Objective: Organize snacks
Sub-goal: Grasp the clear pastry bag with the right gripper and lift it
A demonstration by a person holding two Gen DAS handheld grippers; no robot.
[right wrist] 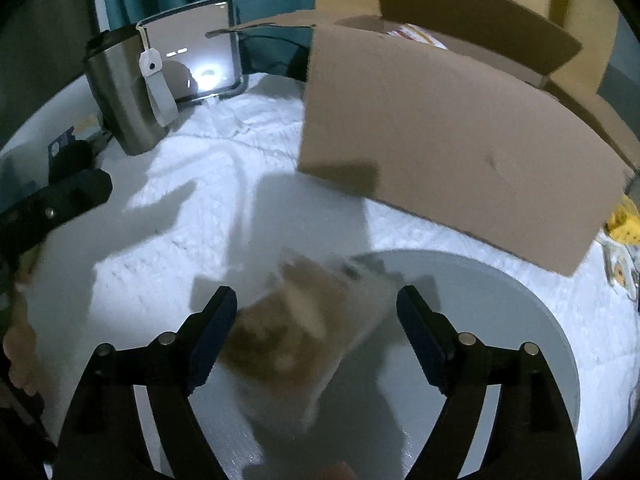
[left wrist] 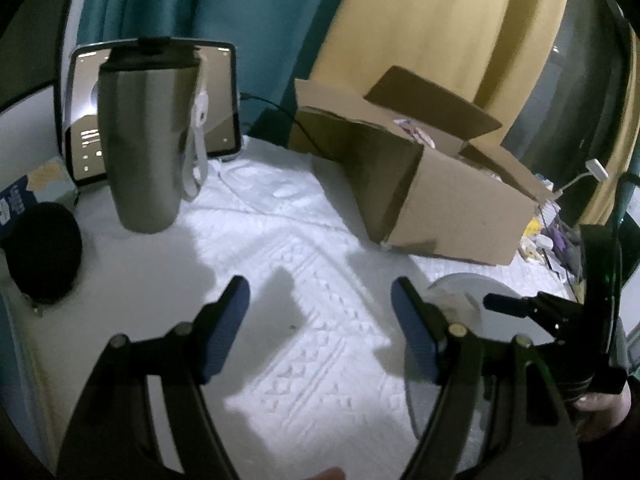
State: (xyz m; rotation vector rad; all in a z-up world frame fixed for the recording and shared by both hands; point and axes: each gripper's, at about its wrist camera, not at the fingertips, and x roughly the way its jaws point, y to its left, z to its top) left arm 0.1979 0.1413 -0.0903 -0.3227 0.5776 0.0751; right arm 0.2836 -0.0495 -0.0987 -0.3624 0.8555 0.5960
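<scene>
A white embossed cloth is covering the table, with a teal curtain and a mustard-yellow curtain hanging behind it. An open cardboard box is sitting toward the right rear of the cloth, its flaps standing up, and some printed packaging is showing inside it, too indistinct to name. Just in front of the box, a round grey plate is lying flat on the cloth. A steel travel tumbler with a black lid and a white strap is standing upright at the left rear, and a tablet with a lit screen is leaning just behind it. A round black object is sitting at the far left edge of the table, beside a blue printed carton. The snack, a clear packet with brownish contents, is appearing heavily blurred over the left part of the plate; whether it is resting on the plate cannot be told. The right gripper is hovering above it with jaws spread wide on either side, touching nothing. The left gripper is hanging over bare cloth to the left of the plate, its jaws likewise parted and gripping nothing.
</scene>
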